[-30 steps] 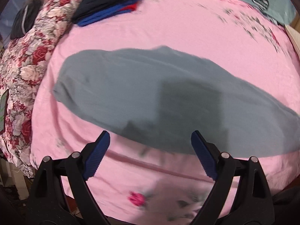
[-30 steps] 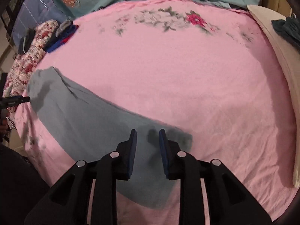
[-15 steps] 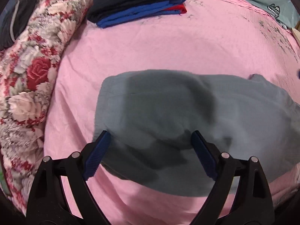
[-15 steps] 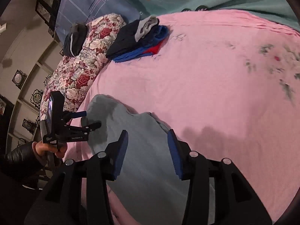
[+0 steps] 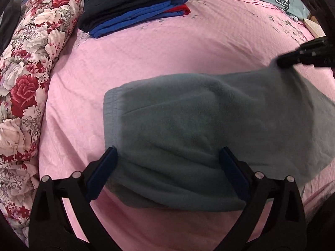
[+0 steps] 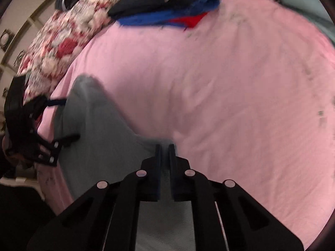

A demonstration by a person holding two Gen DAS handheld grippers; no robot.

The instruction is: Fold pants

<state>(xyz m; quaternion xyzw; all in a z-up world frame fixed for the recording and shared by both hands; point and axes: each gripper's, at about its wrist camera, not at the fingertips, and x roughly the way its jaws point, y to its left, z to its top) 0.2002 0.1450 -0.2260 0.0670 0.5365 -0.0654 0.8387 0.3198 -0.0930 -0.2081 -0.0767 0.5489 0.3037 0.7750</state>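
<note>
Right gripper (image 6: 165,148) is pinching the grey pants (image 5: 209,125), its jaws having just been closing on the fabric, presumably to carry a fold. Left gripper (image 5: 167,159) is hovering wide at the pants' near edge, its jaws having just been opening and gripping nothing.

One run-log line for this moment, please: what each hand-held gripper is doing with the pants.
task: fold pants | left hand-held gripper: open, straddling grey fleece pants | right hand-held gripper: jaws just closed, pinching pants edge | surface: pink bedspread

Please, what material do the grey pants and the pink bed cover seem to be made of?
The grey pants look like fleece: the surface is matte and fuzzy, with a soft nap and thick, rounded folds. The pink bed cover looks like a woven or quilted cotton-type cloth: matte, with a fine regular bumpy pattern and shallow creases. The exact fibre of either cannot be told from the look alone.
</note>
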